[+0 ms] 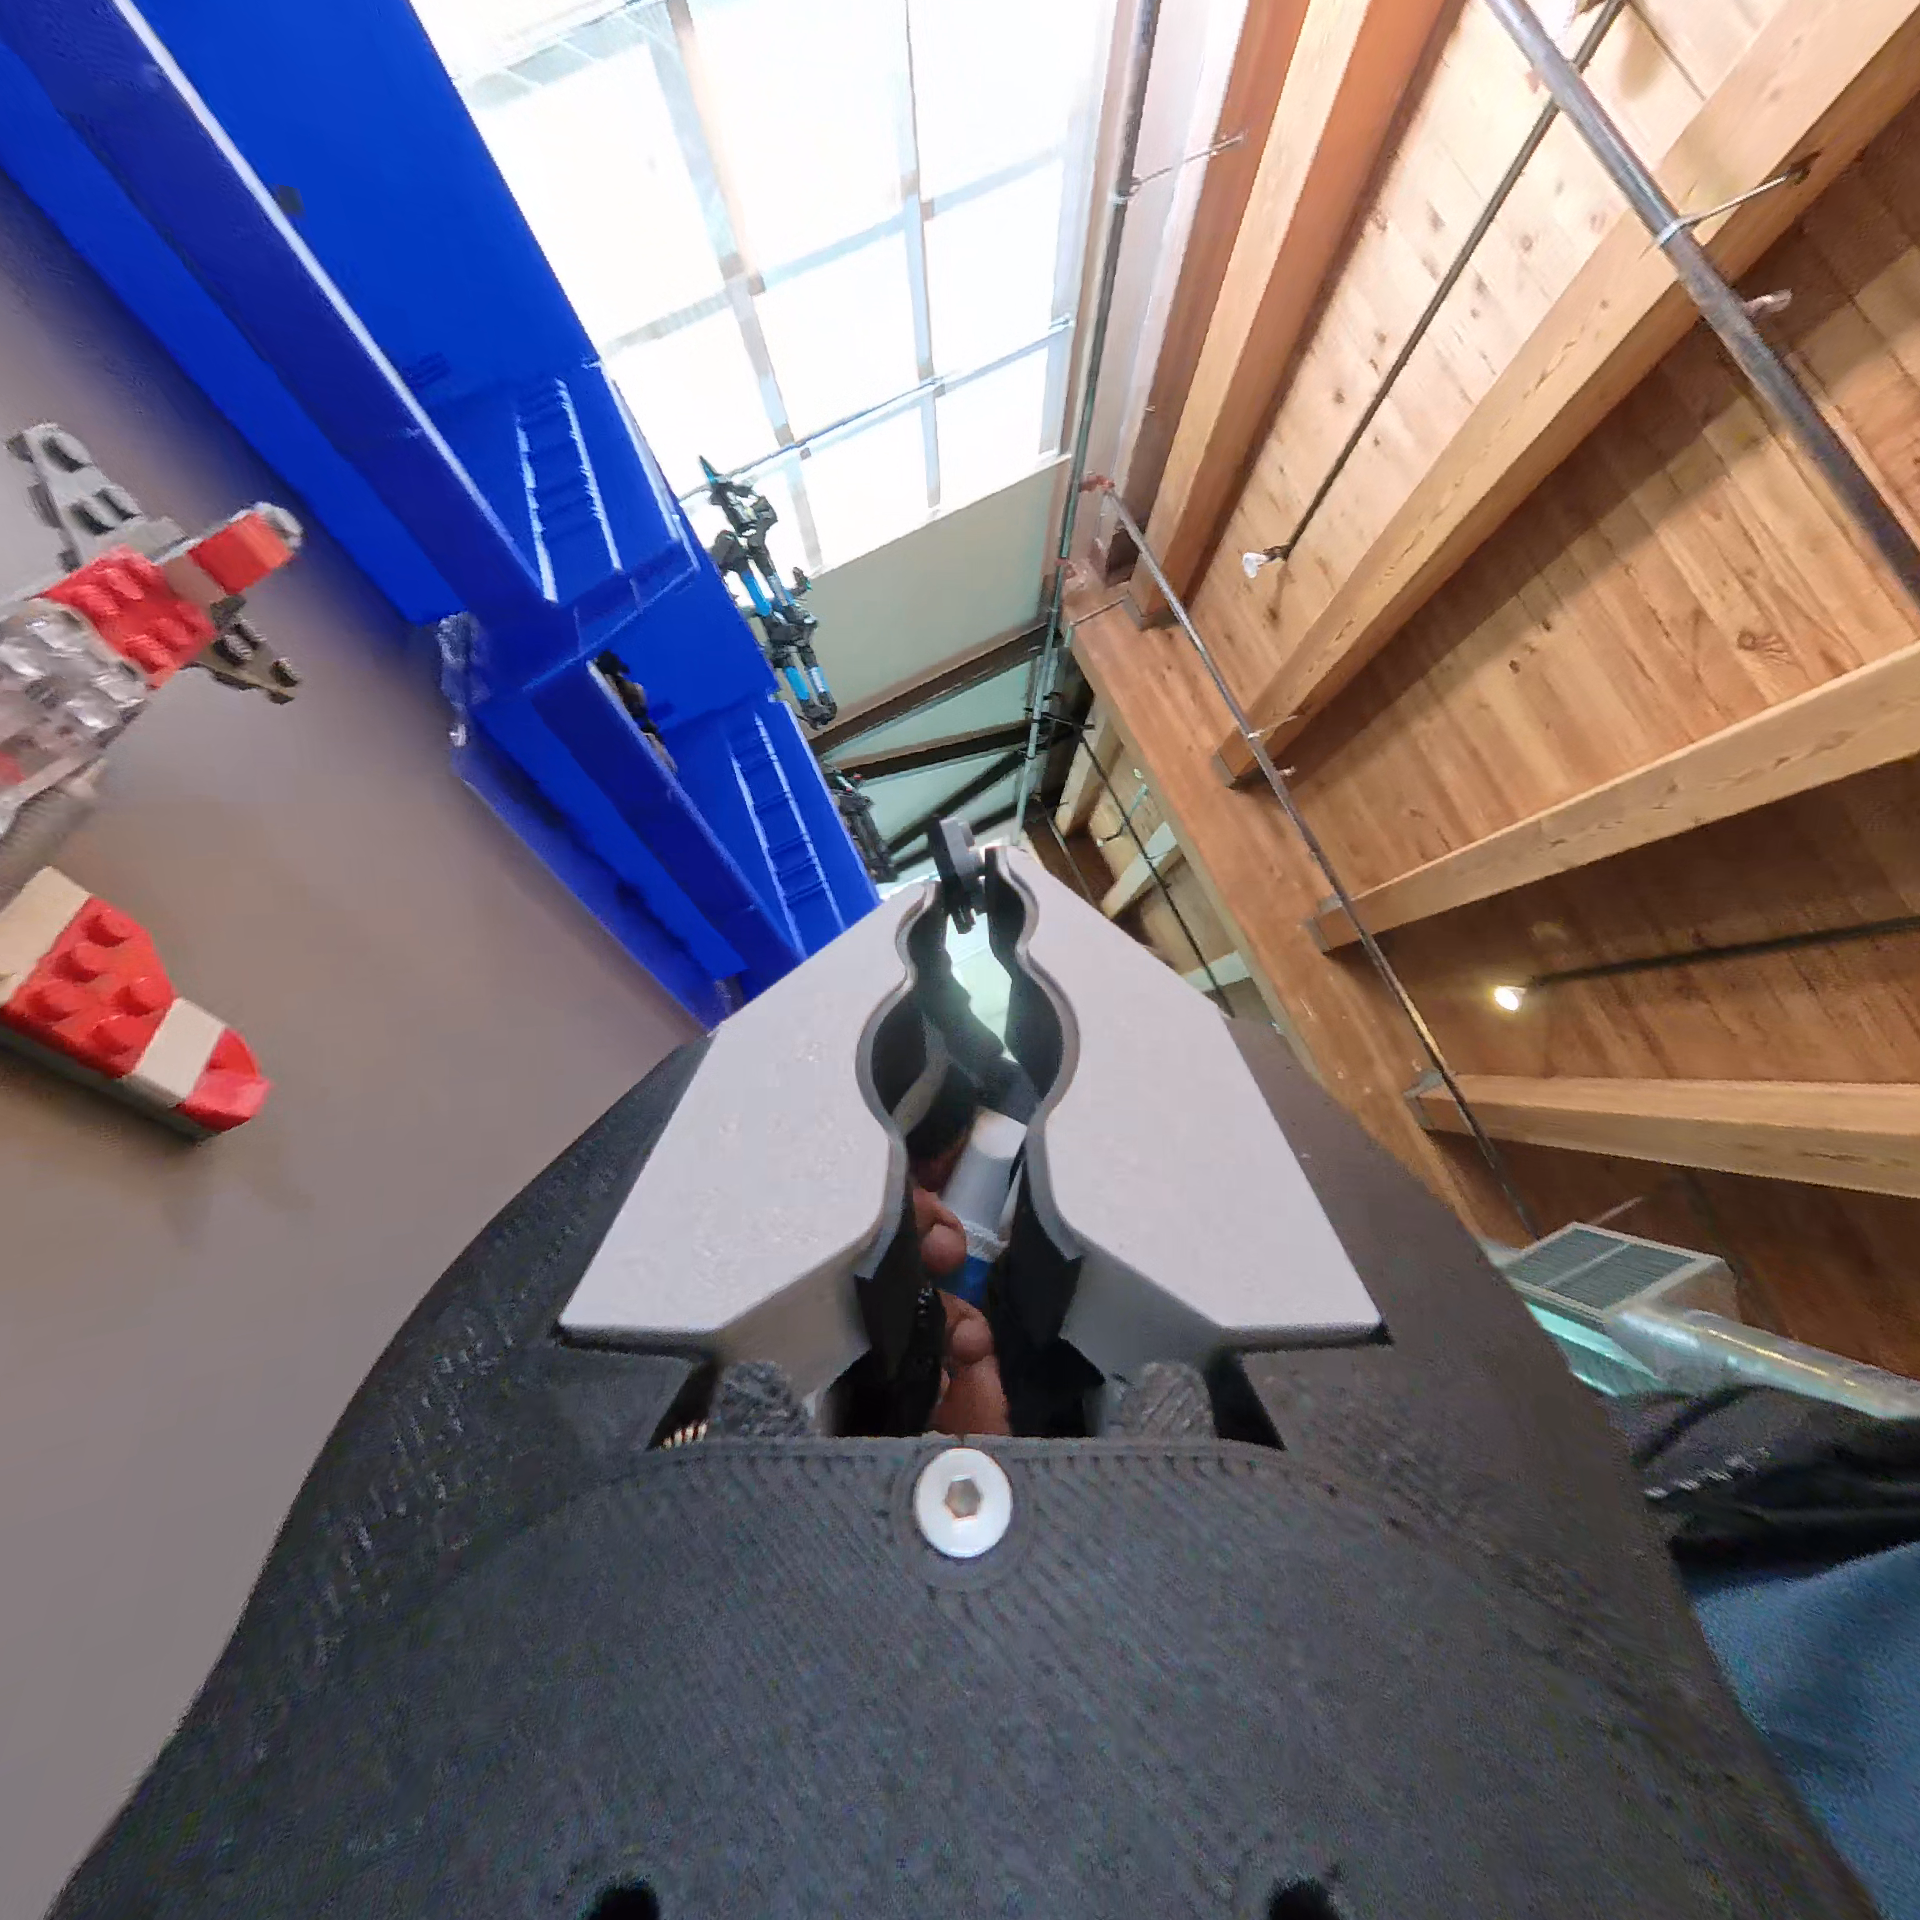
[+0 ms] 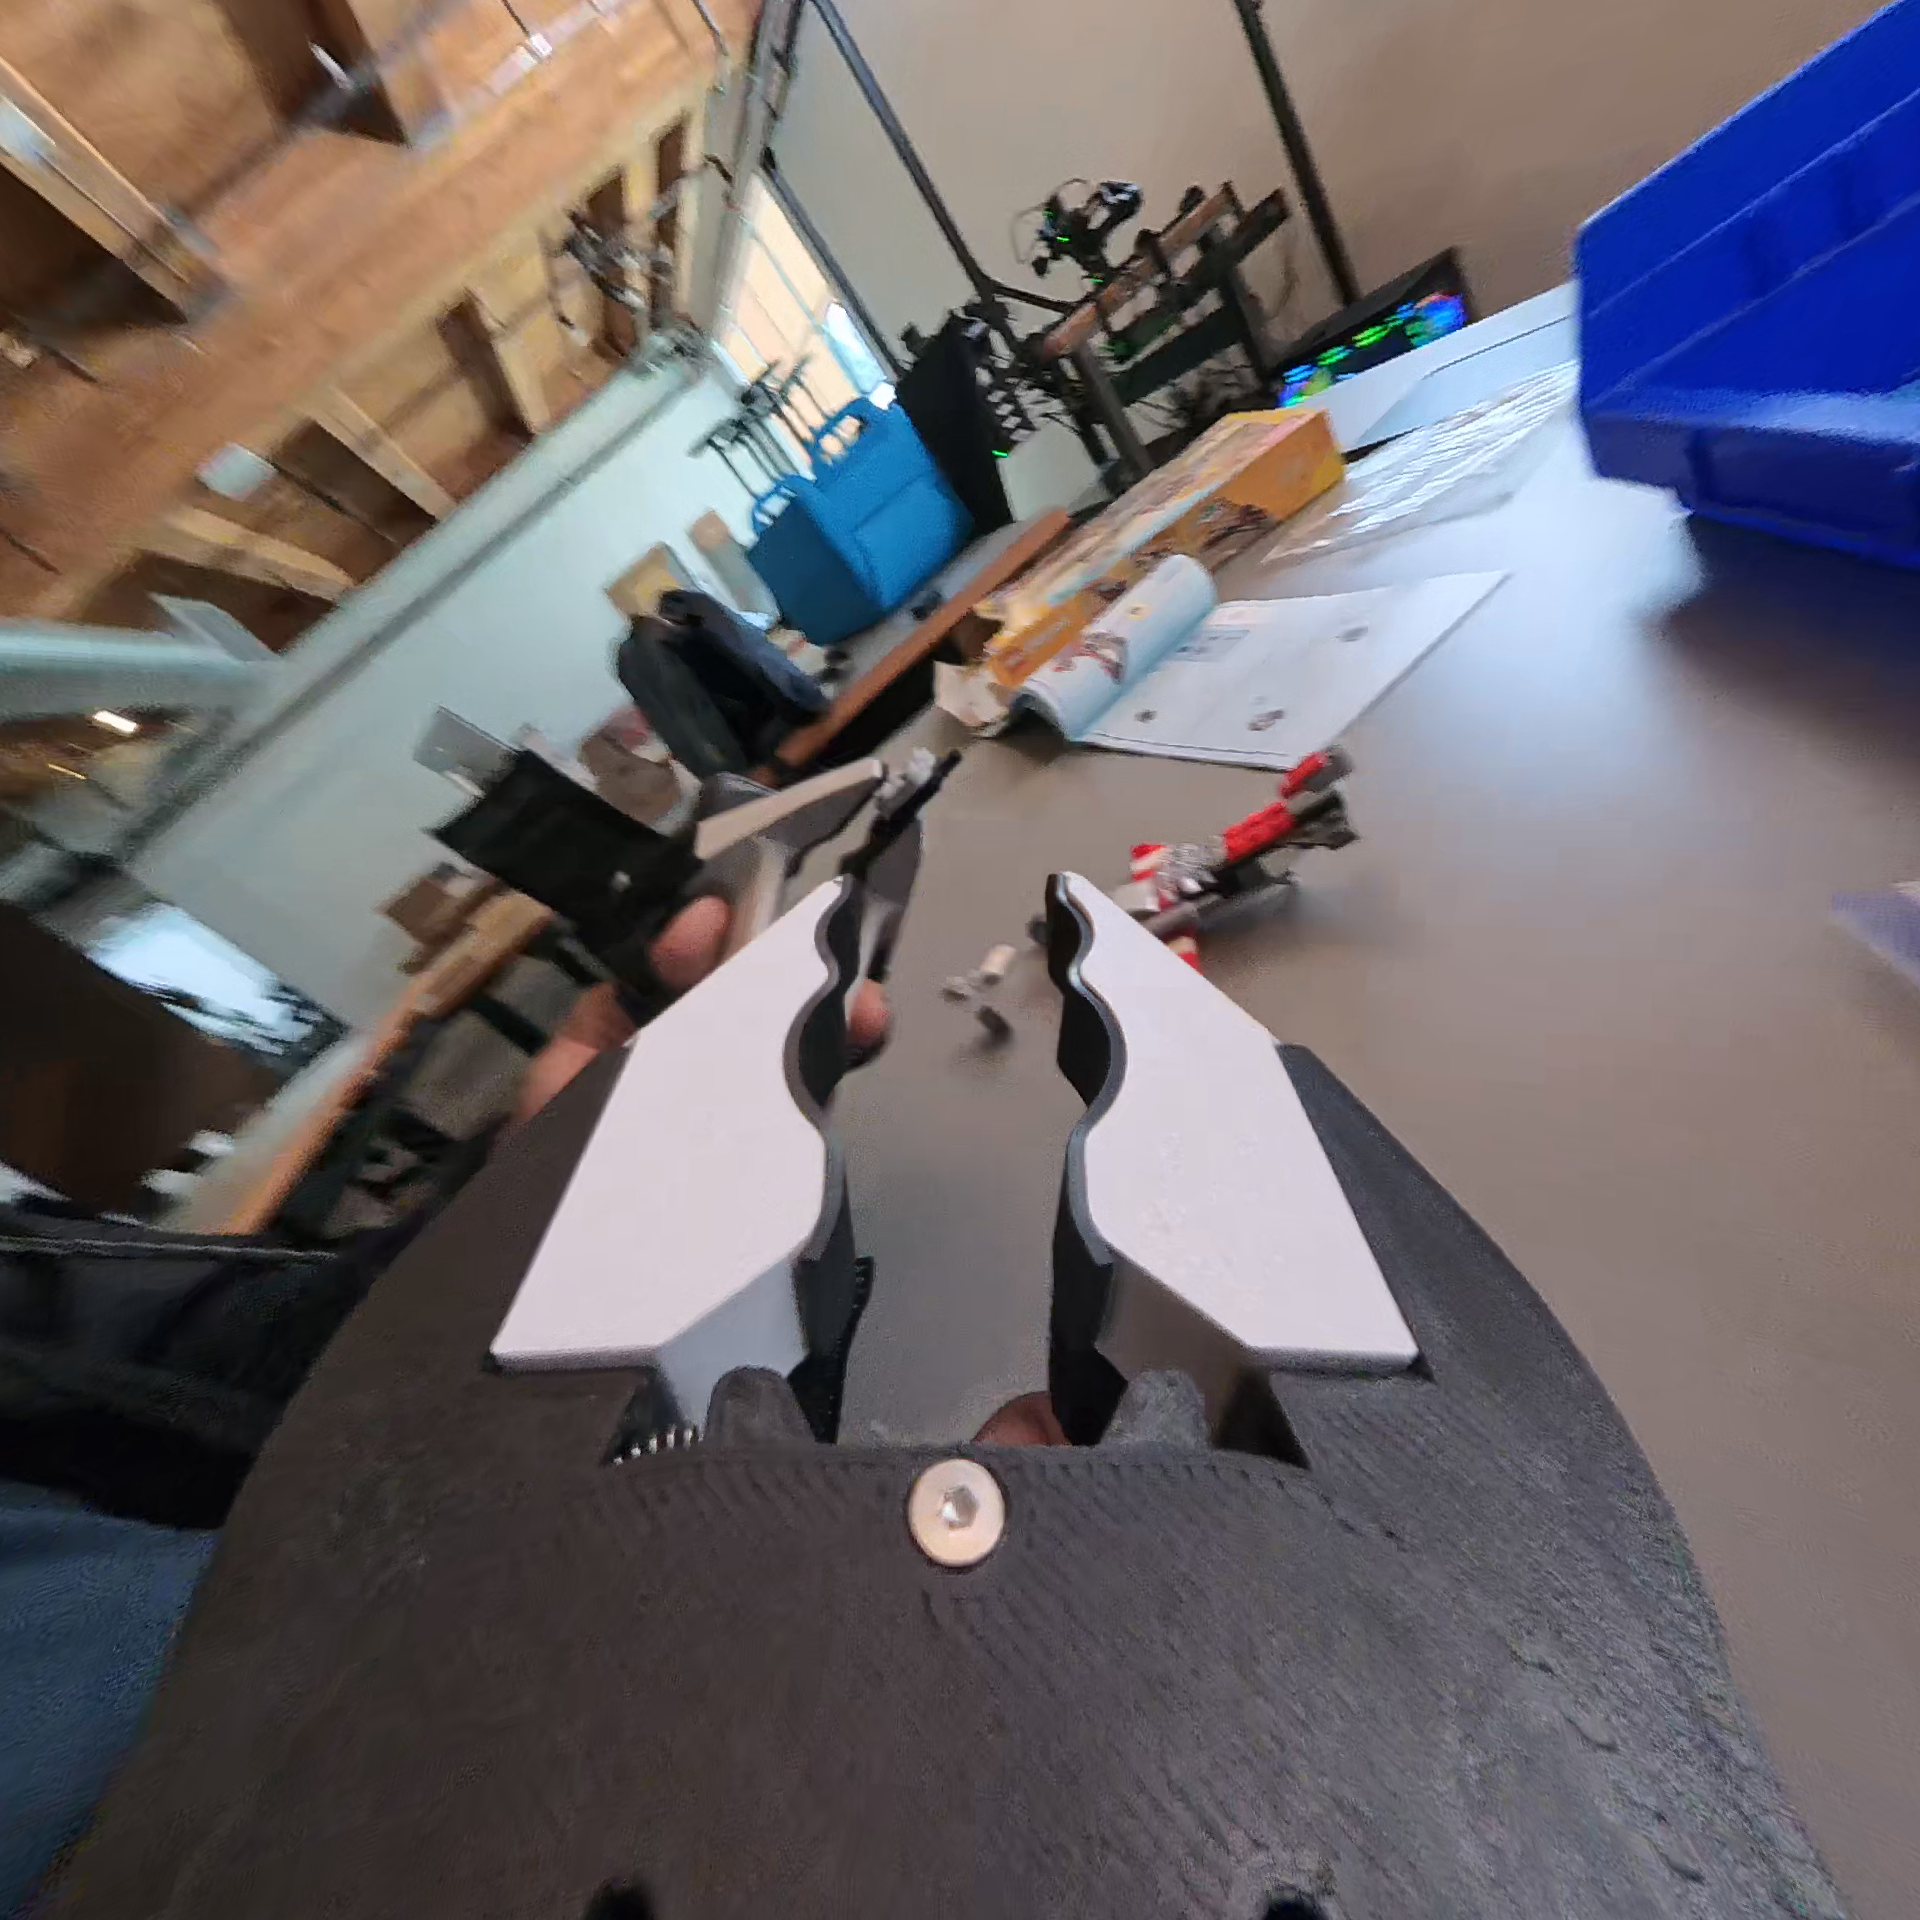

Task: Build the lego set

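Note:
My left gripper is shut on a small dark grey lego piece and holds it in the air, off the table. It also shows in the right wrist view, held by a hand, with the piece at its tip. My right gripper is open and empty, low over the grey table. Just past its tips lie a few small loose pieces. The red, white and grey lego model lies beyond them; it also shows in the left wrist view, with a red and white wing part beside it.
An open instruction booklet and a yellow box lie farther back on the table. Blue bins stand at the right edge, and also show in the left wrist view. The table edge runs along the left. The left gripper's tips are roughly 5 cm from the right gripper's.

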### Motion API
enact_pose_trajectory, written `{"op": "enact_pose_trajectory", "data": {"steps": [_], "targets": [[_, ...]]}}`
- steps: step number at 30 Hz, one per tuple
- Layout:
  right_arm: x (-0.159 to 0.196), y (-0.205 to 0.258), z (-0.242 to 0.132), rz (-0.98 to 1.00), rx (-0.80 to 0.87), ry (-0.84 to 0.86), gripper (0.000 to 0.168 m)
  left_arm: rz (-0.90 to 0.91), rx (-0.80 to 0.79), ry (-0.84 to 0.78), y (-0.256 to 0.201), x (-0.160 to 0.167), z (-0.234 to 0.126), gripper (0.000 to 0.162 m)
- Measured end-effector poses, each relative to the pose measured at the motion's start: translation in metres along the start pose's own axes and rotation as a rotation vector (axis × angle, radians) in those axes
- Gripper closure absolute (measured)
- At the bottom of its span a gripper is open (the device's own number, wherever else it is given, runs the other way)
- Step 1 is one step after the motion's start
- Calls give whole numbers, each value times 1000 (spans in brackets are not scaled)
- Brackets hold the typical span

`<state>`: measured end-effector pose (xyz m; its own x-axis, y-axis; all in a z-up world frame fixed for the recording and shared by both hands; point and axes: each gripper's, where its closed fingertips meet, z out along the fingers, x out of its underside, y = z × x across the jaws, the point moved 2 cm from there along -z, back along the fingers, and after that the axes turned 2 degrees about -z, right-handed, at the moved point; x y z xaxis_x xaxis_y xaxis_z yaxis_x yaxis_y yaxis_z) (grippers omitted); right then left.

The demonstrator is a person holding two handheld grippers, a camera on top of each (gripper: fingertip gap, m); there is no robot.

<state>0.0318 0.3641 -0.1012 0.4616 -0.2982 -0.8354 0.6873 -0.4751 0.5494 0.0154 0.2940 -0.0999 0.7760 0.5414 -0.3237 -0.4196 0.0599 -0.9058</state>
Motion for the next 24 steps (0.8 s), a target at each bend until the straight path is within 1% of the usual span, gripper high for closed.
{"op": "enact_pose_trajectory", "data": {"steps": [2, 4, 9, 12, 15, 18, 20, 22, 24], "targets": [[5, -5, -4, -110, 76, 39, 132, 18, -45, -15, 5, 1, -6, 153], [8, -7, -6, -197, 118, 74, 132, 29, -82, -39, 9, -1, -16, 153], [21, -10, 2, -287, 150, 154, 130, 56, -155, -97, 12, -19, -44, 154], [33, -9, 17, -305, 146, 199, 130, 62, -193, -132, 16, -41, -59, 154], [48, -14, 34, -332, 190, 271, 130, 76, -241, -160, 23, -71, -71, 152], [63, -26, 51, -346, 280, 361, 131, 92, -265, -180, 29, -106, -78, 153], [65, -35, 60, -383, 361, 408, 131, 121, -279, -184, 35, -127, -78, 152], [67, -41, 71, -393, 391, 446, 130, 135, -258, -187, 41, -145, -76, 153], [70, -45, 79, -397, 406, 481, 130, 106, -209, -181, 45, -154, -75, 154]]}}
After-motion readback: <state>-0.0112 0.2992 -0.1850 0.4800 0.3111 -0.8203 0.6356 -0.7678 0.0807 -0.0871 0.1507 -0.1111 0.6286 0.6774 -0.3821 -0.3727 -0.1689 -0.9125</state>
